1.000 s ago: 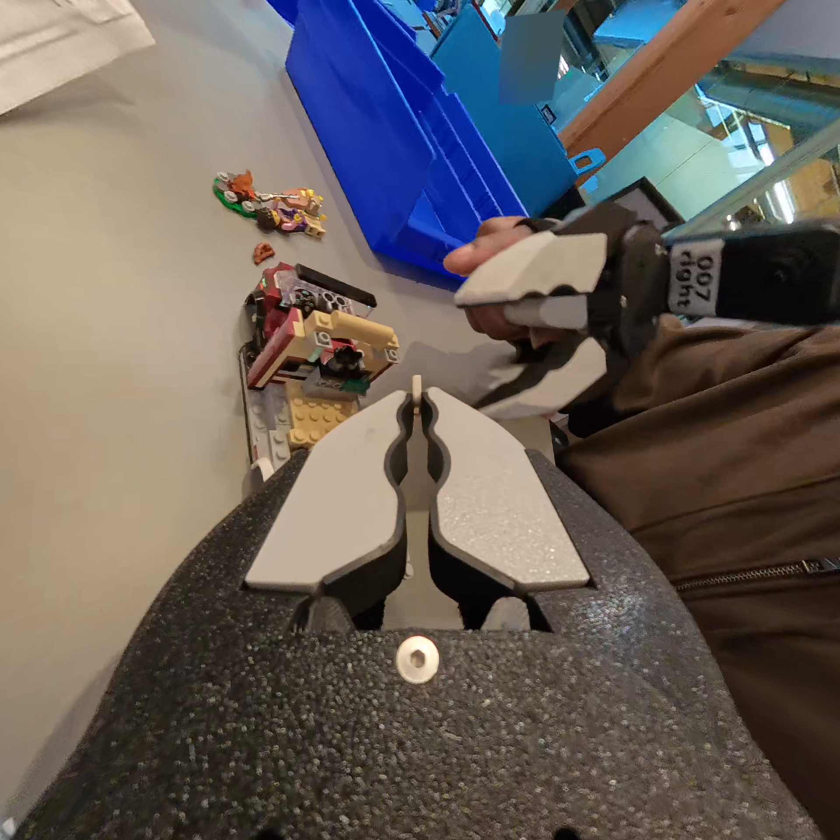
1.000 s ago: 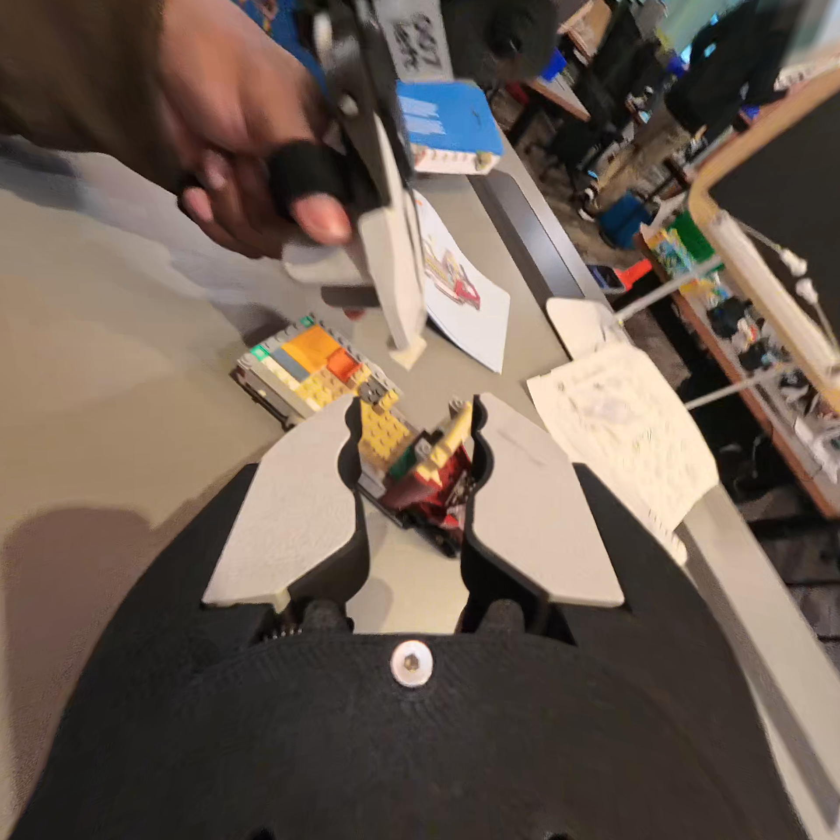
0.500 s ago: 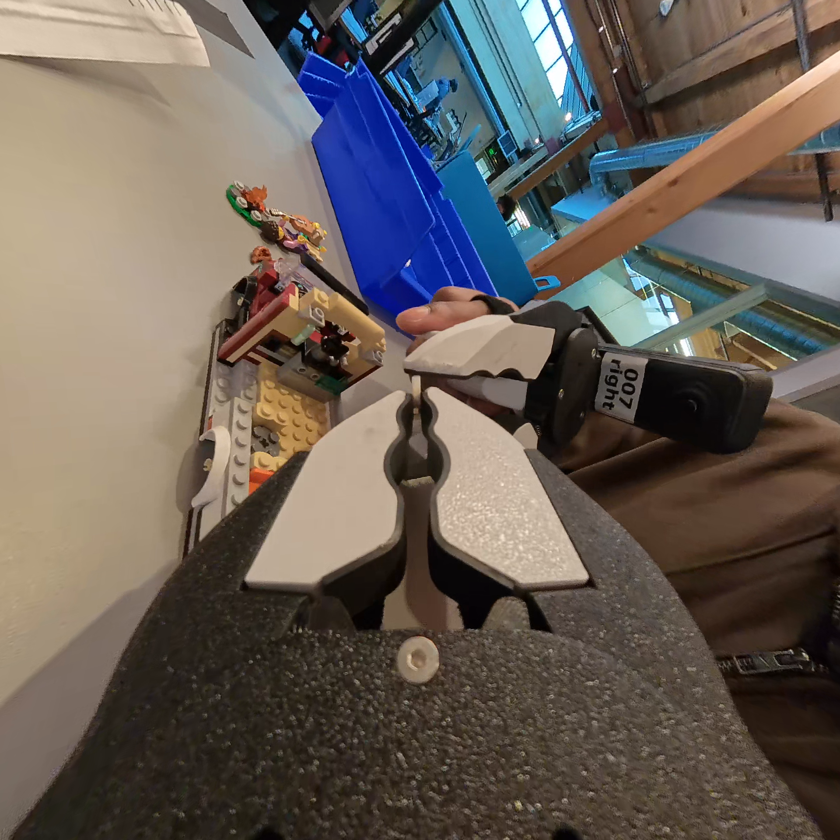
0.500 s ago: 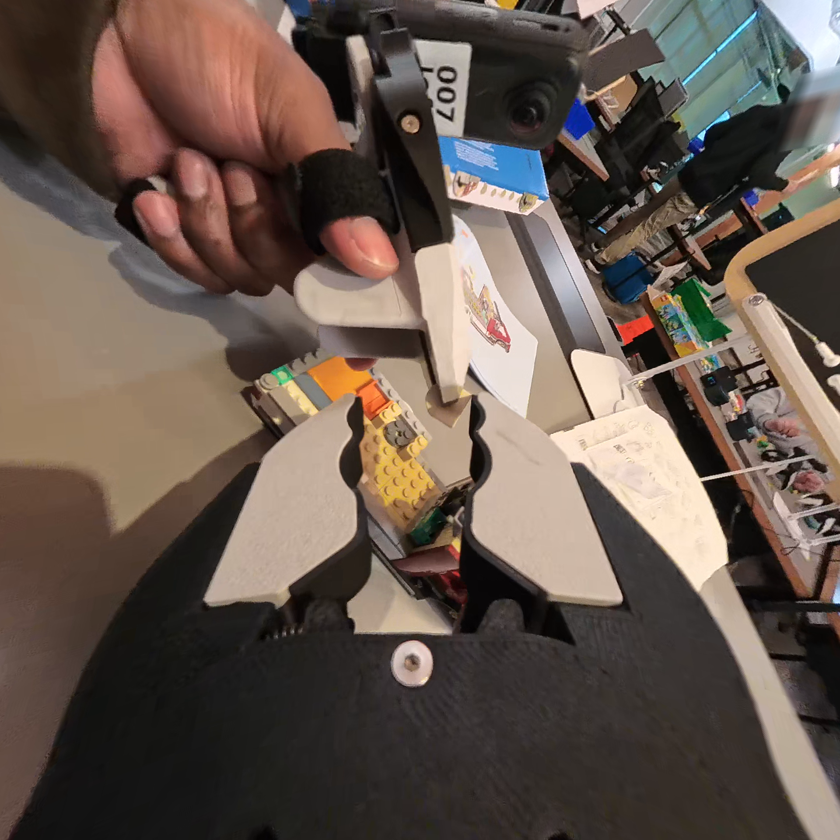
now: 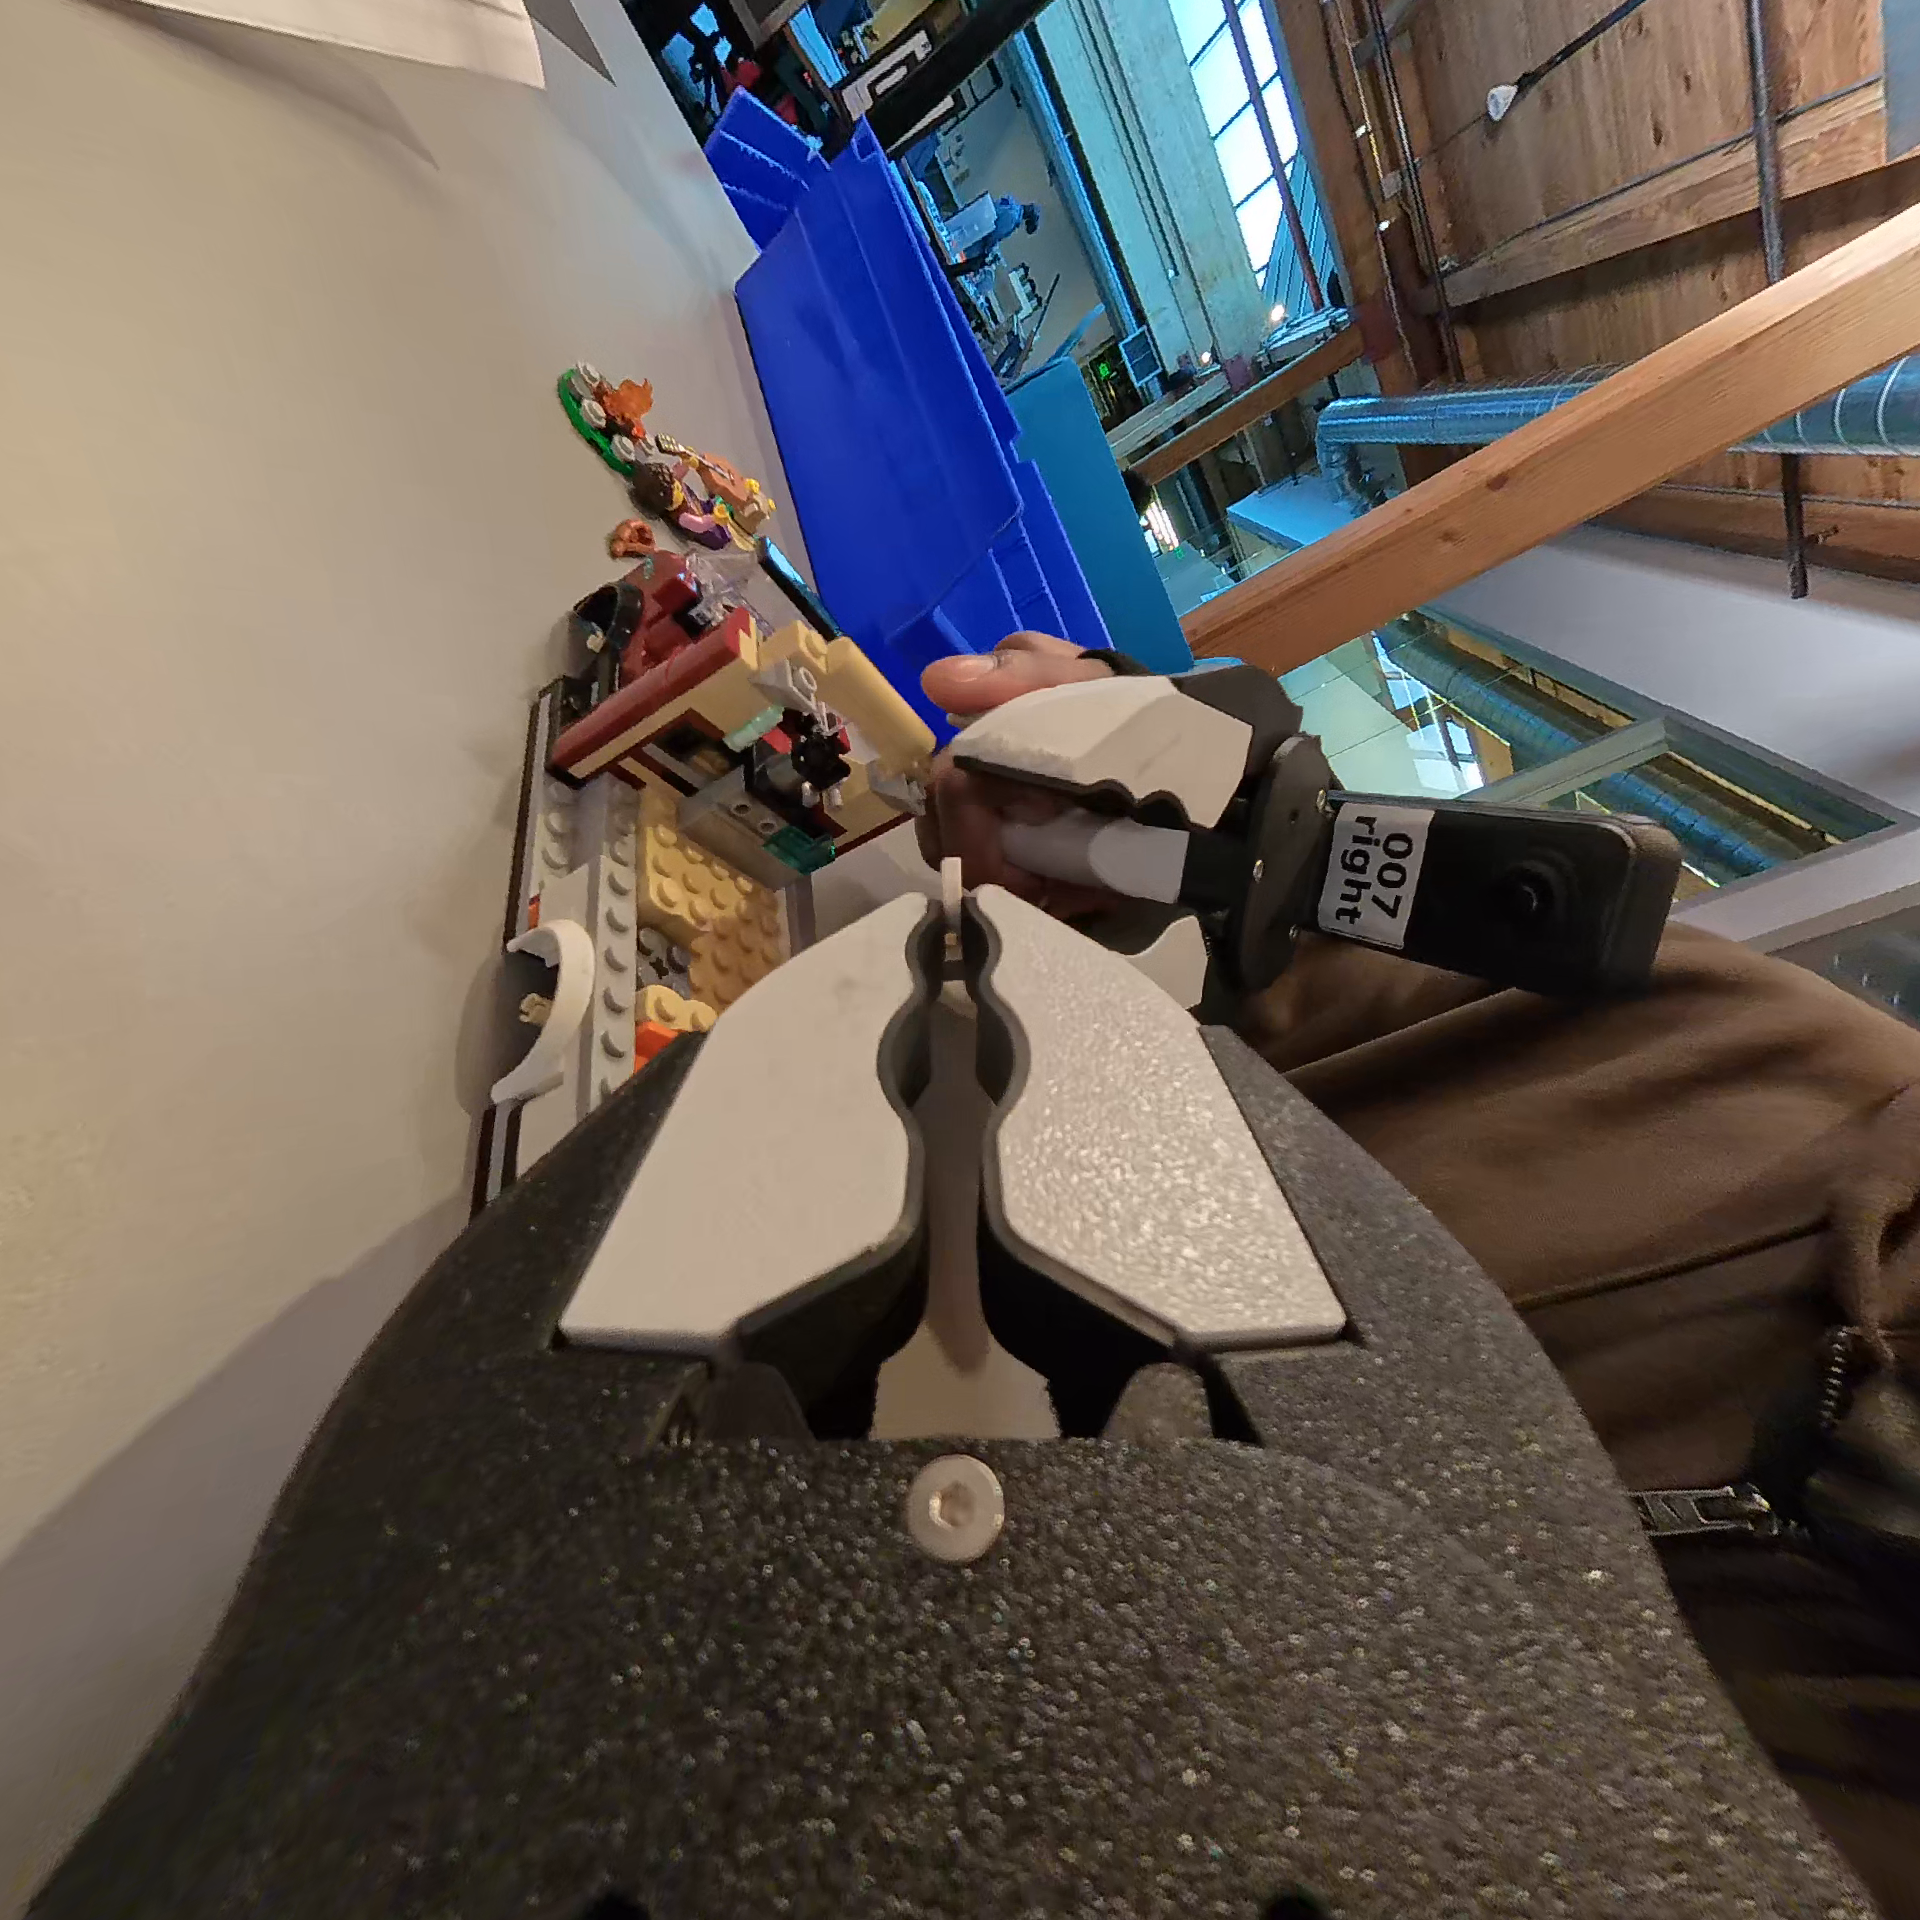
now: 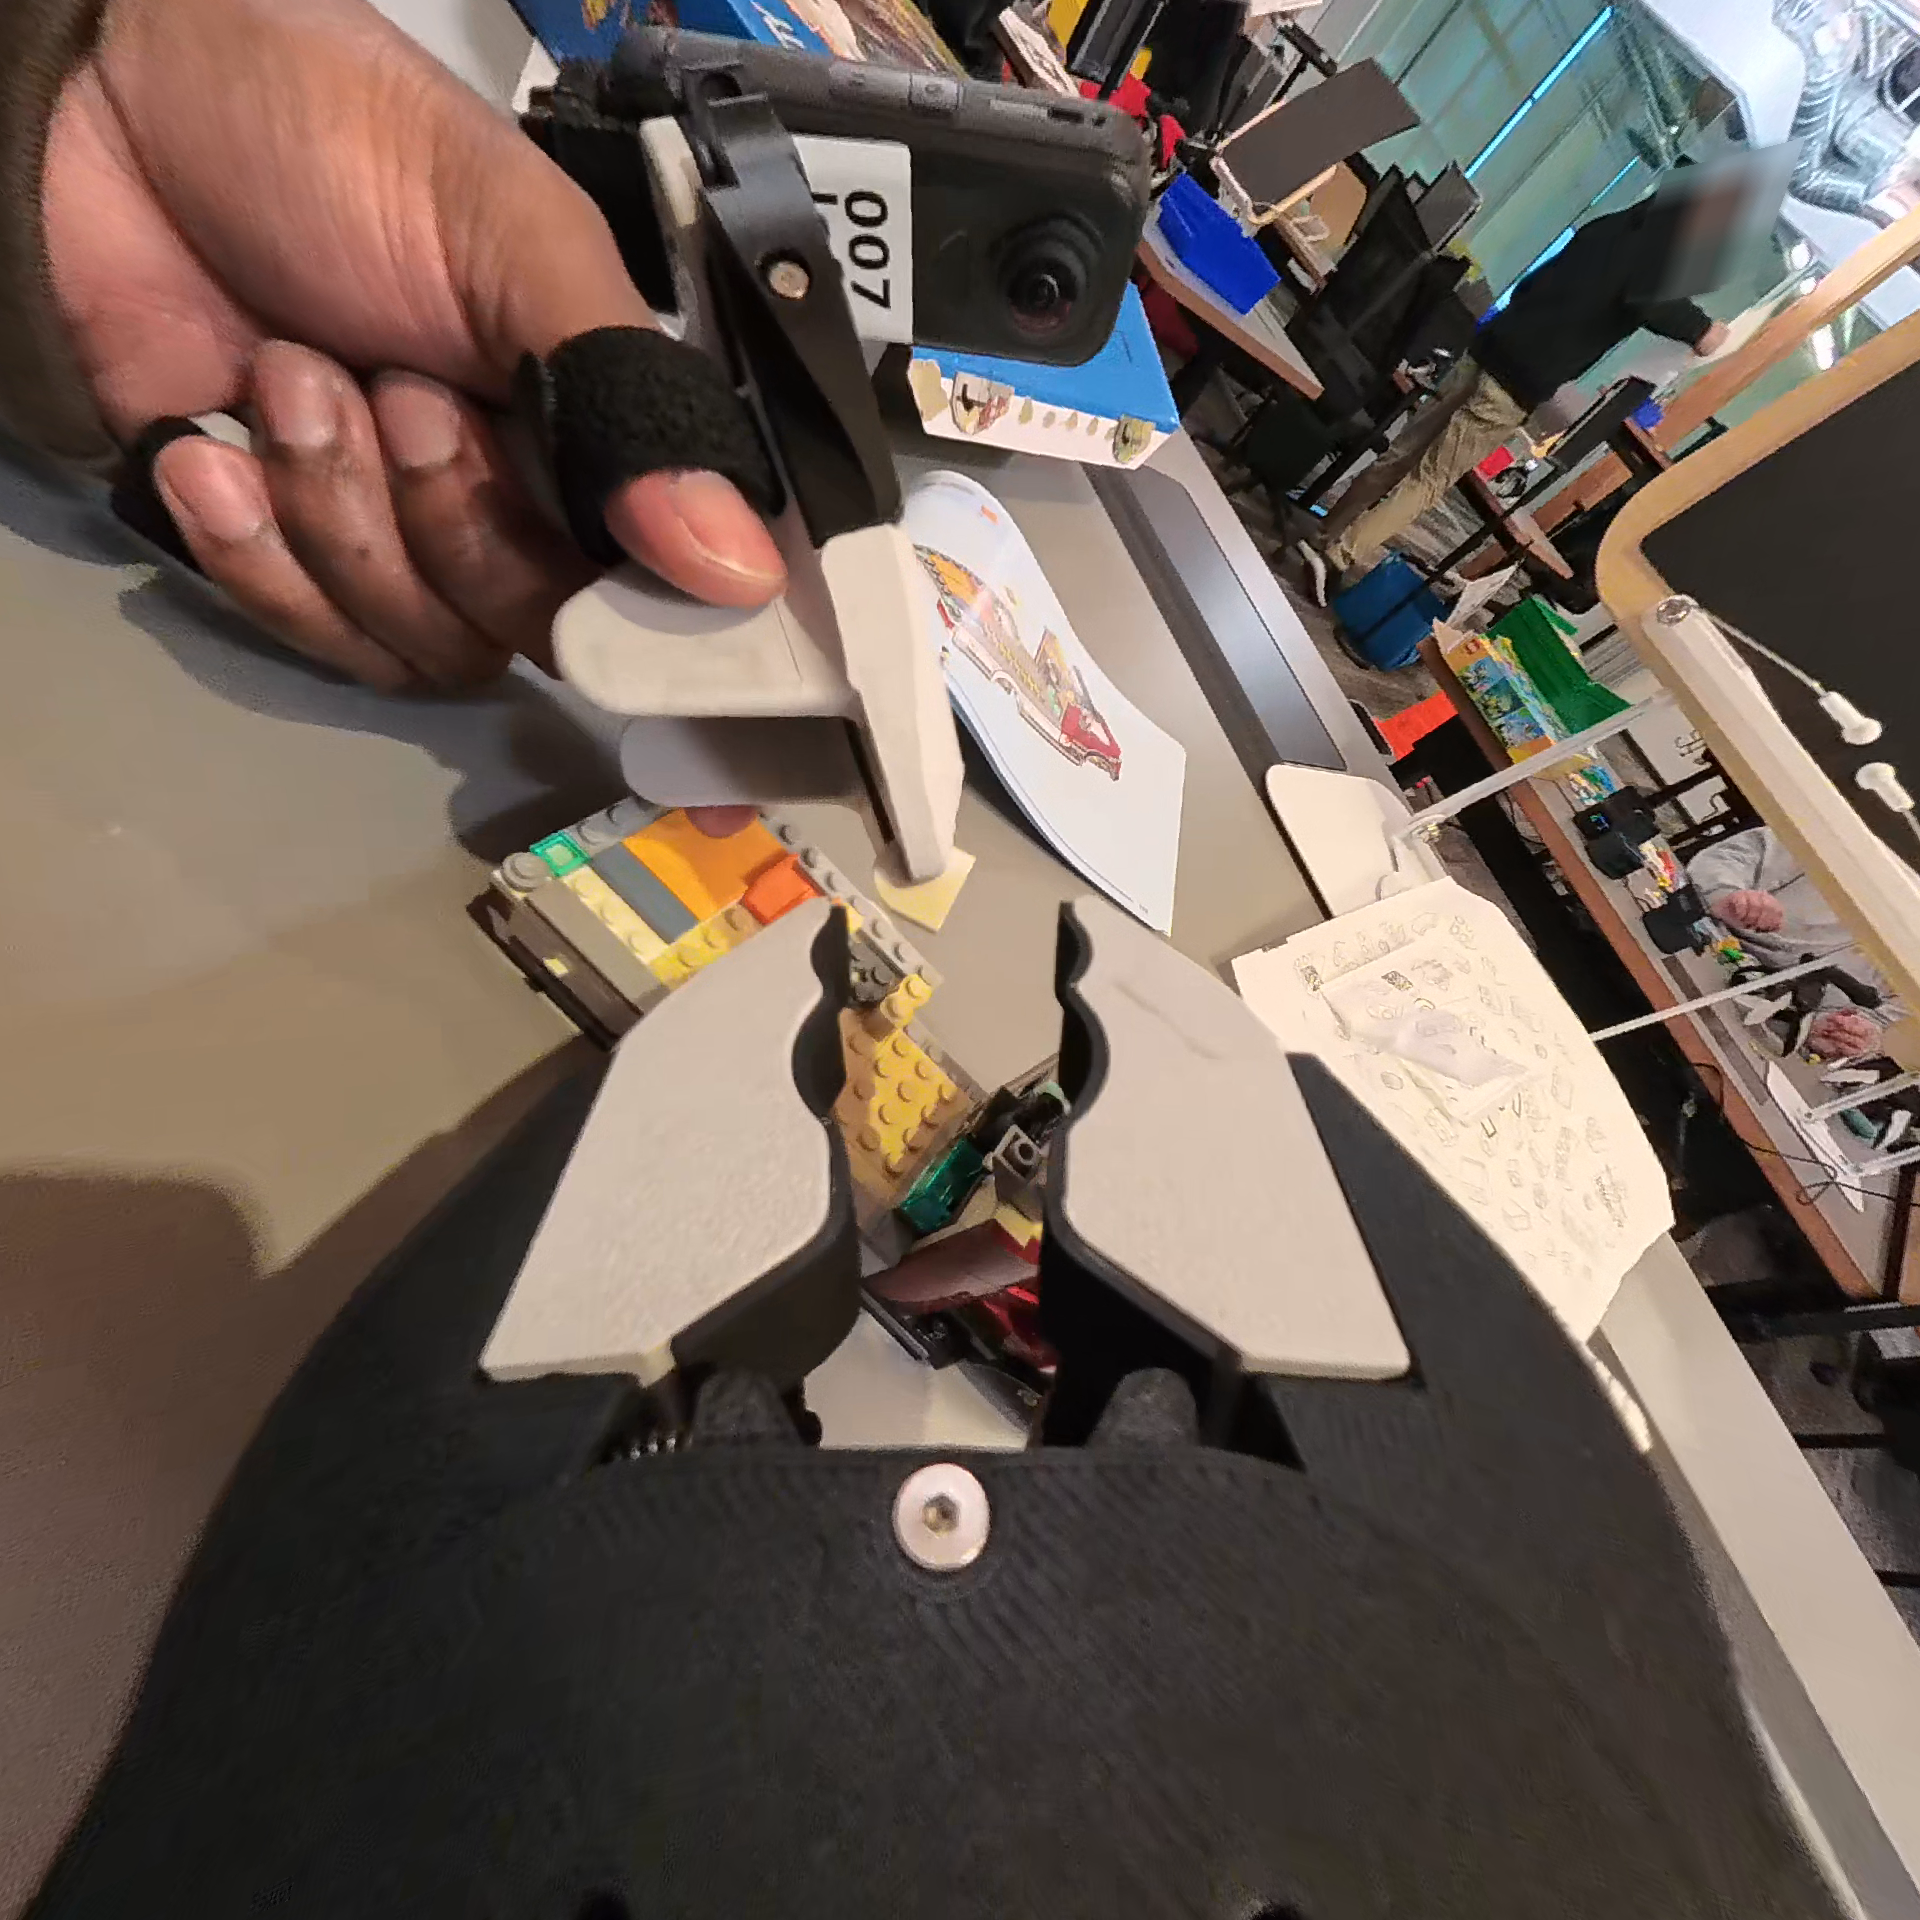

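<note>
Left wrist view: the left gripper (image 5: 951, 902) is pinching a thin cream tile (image 5: 950, 883) upright at its tips, with the brick model (image 5: 727, 748) lying at ten o'clock.
Right wrist view: the right gripper (image 6: 945, 951) is hovering spread and bare above the model (image 6: 904, 1091); the tile (image 6: 925, 894) is sitting at twelve o'clock.
Pose: the hand (image 6: 343, 343) is gripping the left handle, fingers angled down toward the table (image 6: 208, 883).

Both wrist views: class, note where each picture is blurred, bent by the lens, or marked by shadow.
Left wrist view: sharp near the left gripper; the wooden beam bows from wide-angle distortion. Right wrist view: the hand is softly motion-blurred and casts a shadow on the grey table; the far workshop is soft.
</note>
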### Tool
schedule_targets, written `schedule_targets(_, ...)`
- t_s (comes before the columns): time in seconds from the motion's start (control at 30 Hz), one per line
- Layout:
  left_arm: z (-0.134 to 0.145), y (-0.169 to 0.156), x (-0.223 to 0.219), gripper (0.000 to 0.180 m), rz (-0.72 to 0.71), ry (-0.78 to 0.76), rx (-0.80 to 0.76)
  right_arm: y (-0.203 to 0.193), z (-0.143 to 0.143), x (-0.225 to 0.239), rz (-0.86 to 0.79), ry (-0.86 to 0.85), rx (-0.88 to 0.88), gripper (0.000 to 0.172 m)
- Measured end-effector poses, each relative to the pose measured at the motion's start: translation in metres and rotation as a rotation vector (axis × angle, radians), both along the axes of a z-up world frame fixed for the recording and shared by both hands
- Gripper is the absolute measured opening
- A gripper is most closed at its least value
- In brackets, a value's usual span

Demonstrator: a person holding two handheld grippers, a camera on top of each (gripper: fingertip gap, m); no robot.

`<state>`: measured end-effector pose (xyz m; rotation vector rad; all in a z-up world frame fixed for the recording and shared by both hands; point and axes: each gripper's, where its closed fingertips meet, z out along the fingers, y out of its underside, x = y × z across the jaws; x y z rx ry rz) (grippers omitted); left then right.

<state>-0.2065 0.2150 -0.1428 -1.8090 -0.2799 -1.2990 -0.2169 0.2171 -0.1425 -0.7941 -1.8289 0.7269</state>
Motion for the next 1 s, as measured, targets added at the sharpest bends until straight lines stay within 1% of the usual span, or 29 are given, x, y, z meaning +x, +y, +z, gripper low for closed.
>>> schedule_targets(0.2,-0.001,-0.002,0.000,0.003,-0.022,-0.031,-0.014,-0.002,0.001,0.002,0.009,0.009,0.020,0.034)
schedule_targets(0.7,-0.006,-0.003,0.008,0.003,-0.054,-0.015,-0.031,-0.012,-0.003,0.007,0.061,-0.013,0.017,0.027)
schedule_targets(1.0,-0.005,-0.004,0.011,0.003,-0.069,-0.020,-0.031,-0.015,-0.008,0.005,0.064,-0.027,0.007,0.027)
